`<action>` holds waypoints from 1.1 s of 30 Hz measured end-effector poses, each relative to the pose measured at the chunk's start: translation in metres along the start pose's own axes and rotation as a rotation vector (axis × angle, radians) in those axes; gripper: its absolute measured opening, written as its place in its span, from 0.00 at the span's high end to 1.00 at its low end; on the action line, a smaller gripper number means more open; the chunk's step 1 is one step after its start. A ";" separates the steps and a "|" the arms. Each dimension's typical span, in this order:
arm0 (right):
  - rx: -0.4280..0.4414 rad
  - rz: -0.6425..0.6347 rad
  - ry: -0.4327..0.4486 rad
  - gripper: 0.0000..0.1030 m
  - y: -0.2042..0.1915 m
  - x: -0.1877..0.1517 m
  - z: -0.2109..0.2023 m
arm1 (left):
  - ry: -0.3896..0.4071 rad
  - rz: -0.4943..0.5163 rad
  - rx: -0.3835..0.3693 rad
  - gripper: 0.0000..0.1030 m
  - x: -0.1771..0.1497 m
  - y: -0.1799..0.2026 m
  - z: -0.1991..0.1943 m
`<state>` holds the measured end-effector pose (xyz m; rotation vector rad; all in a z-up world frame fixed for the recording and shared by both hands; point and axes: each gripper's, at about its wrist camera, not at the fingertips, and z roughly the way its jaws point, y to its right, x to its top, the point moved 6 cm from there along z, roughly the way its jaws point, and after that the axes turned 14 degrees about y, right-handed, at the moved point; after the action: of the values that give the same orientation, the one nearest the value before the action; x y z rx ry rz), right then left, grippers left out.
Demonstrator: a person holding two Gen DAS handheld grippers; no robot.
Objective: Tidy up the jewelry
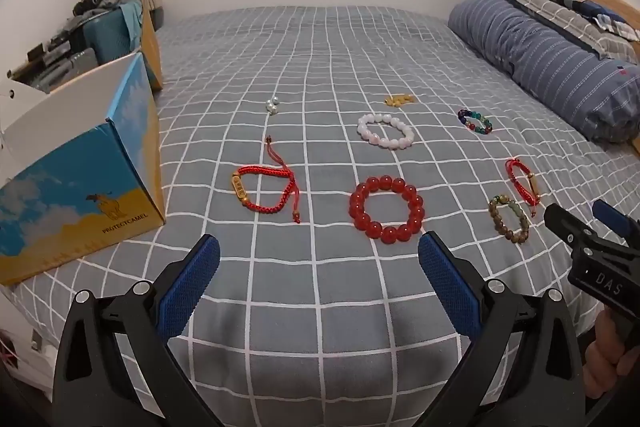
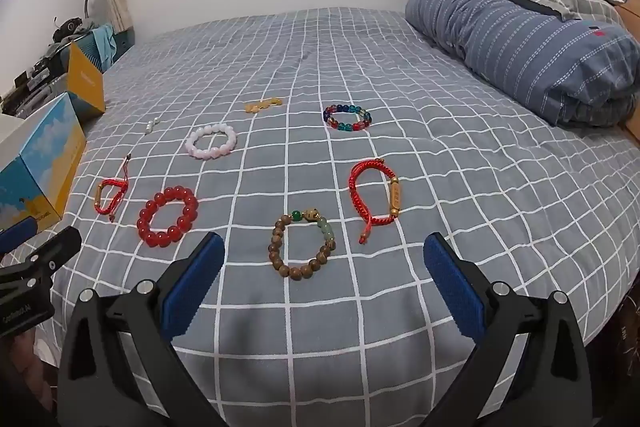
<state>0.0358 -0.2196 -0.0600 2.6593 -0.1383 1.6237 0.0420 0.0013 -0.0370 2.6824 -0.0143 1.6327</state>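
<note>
Several pieces of jewelry lie on the grey checked bed. In the left wrist view: a red bead bracelet [image 1: 386,209], a red cord bracelet [image 1: 264,189], a white bead bracelet [image 1: 386,131], pearls [image 1: 272,105], a yellow piece [image 1: 399,100], a multicolour bead bracelet [image 1: 475,121]. My left gripper [image 1: 319,259] is open and empty, just short of the red beads. In the right wrist view a brown bead bracelet [image 2: 305,244] and a second red cord bracelet [image 2: 374,197] lie just ahead of my right gripper [image 2: 324,257], which is open and empty.
An open blue and yellow box [image 1: 80,187] stands at the bed's left edge; it also shows in the right wrist view [image 2: 44,163]. A rolled blue quilt [image 2: 532,47] and pillows lie at the right. A cluttered desk [image 1: 60,43] is beyond the box.
</note>
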 end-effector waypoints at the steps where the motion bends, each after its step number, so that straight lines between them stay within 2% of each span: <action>1: 0.000 0.003 0.000 0.07 0.000 0.000 0.000 | 0.009 -0.007 -0.002 0.05 0.001 0.000 -0.002; 3: -0.001 0.006 0.002 0.07 -0.001 0.000 -0.001 | 0.021 -0.015 -0.008 0.05 0.001 -0.001 -0.007; 4: -0.001 0.008 0.001 0.07 -0.001 -0.001 -0.001 | -0.027 -0.009 -0.025 0.05 -0.007 0.000 -0.001; 19: 0.001 -0.008 -0.033 0.07 -0.007 -0.009 0.000 | -0.056 -0.004 -0.040 0.05 -0.009 0.006 -0.001; 33: -0.015 -0.005 -0.041 0.07 -0.007 -0.007 0.012 | -0.067 -0.003 -0.064 0.05 -0.011 0.008 0.019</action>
<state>0.0433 -0.2129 -0.0717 2.6805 -0.1437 1.5611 0.0537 -0.0071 -0.0551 2.6866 -0.0612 1.5130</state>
